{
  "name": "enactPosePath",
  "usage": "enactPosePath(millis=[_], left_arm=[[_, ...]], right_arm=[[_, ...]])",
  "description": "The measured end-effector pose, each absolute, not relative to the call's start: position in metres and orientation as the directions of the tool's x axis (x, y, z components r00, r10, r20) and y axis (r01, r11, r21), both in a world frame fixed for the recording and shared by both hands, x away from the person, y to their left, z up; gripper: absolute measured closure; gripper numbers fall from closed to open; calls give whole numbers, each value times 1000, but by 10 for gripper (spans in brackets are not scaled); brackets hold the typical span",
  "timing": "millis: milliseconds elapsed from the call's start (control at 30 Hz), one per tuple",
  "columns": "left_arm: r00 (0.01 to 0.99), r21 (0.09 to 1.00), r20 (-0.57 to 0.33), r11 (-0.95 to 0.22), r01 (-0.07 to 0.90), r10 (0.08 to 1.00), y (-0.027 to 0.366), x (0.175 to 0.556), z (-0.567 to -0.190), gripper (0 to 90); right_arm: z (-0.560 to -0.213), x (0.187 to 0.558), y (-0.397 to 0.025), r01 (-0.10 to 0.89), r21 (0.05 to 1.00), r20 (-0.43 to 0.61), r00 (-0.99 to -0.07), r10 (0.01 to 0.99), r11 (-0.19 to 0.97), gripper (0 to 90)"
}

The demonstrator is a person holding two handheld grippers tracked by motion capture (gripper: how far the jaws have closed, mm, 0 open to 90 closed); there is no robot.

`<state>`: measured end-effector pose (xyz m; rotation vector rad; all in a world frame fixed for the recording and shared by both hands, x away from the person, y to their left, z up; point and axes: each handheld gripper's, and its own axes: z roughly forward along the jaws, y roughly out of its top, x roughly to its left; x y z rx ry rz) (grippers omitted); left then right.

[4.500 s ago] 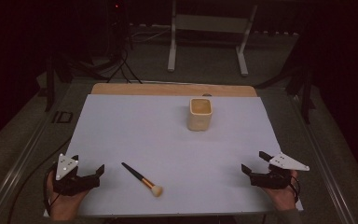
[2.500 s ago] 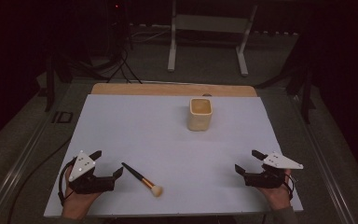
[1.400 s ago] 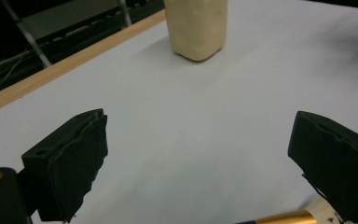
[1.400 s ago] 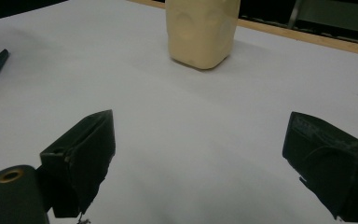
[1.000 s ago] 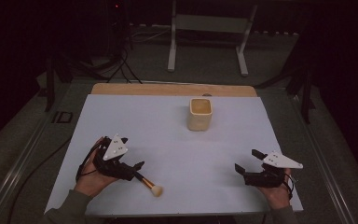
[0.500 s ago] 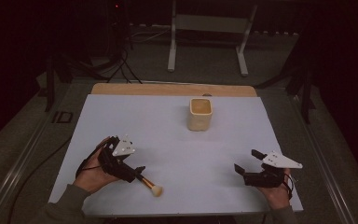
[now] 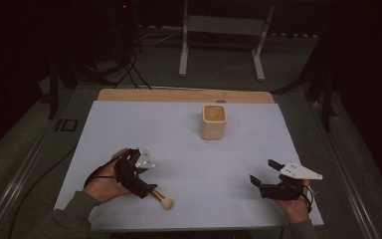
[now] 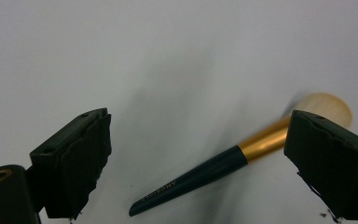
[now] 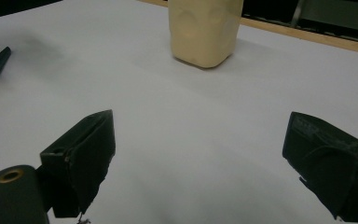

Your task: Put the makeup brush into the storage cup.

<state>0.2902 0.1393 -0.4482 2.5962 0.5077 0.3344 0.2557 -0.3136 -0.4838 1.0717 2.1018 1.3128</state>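
My left tongs point(image 8: 193, 154) gape around the brush point(image 8: 223, 165): dark handle, gold ferrule, tan bristles, flat near the surface's point(image 7: 179, 129) front edge. Right tongs point(image 9: 200, 163) apart, open sheet ahead to the cup point(image 9: 205, 30).

Dim room, soft shadows, slight blur

Both grippers black: left gripper point(image 7: 142, 185) and right gripper point(image 7: 267, 174) each carry a grey triangular plate; worn jaw pads; olive sleeve point(image 7: 69, 219).
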Motion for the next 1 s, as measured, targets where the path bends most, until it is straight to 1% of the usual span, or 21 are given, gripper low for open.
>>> enactPosePath(millis=[133,400,700,1000], left_arm=[[909,468,146,-837,284,391,136,290,-450,78],[916,452,143,-848,277,375,133,291,-453,79],[934,400,129,-879,258,333,129,292,-460,100],[956,338,97,-912,231,278,123,292,-471,111]], right_arm=[[-484,256,-314,382,890,36,-604,796,249,93],[-484,256,-313,382,889,35,-606,795,252,93],[-484,256,-313,381,889,34,-607,794,254,94],[-484,256,-313,380,888,31,-609,792,257,94]])
